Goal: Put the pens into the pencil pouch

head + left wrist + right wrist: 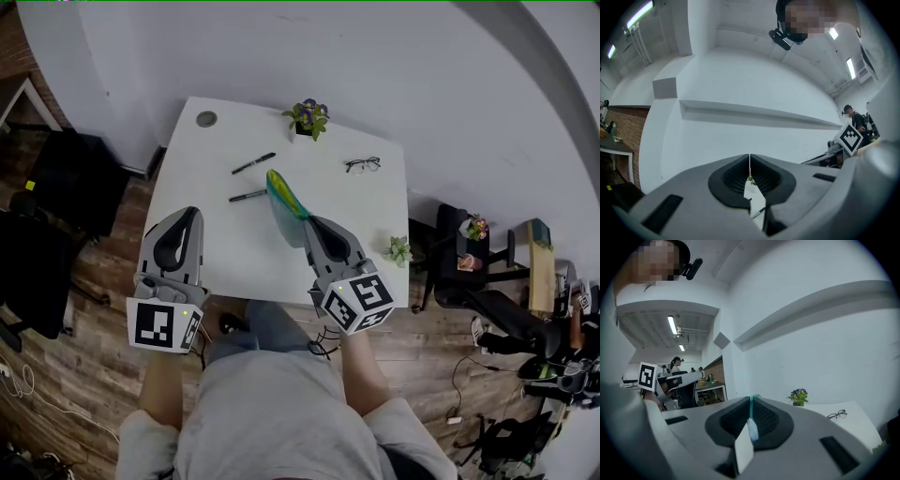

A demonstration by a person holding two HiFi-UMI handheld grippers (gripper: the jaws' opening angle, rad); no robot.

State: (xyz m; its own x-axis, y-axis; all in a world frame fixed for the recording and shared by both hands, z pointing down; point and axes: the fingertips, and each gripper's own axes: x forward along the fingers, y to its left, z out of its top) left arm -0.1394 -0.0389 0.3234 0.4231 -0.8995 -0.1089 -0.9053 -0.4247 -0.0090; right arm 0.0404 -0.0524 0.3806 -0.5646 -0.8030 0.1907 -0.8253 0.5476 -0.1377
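Two black pens lie on the white table (206,244): one pen (254,163) farther back, the other pen (247,195) nearer. A blue-green pencil pouch (284,200) stands up off the table beside them, pinched at its near end by my right gripper (309,223). In the right gripper view the jaws of that gripper (751,399) are shut on the pouch's (753,429) thin teal edge. My left gripper (187,214) hovers over the table's near left, its jaws together and holding nothing. In the left gripper view its jaws (750,157) meet in a thin line.
At the table's far edge stands a potted plant (307,117). Glasses (363,165) lie at the back right and a small plant (398,250) sits at the right edge. A round cable hole (206,119) is at the far left corner. Black chairs (56,187) stand left of the table.
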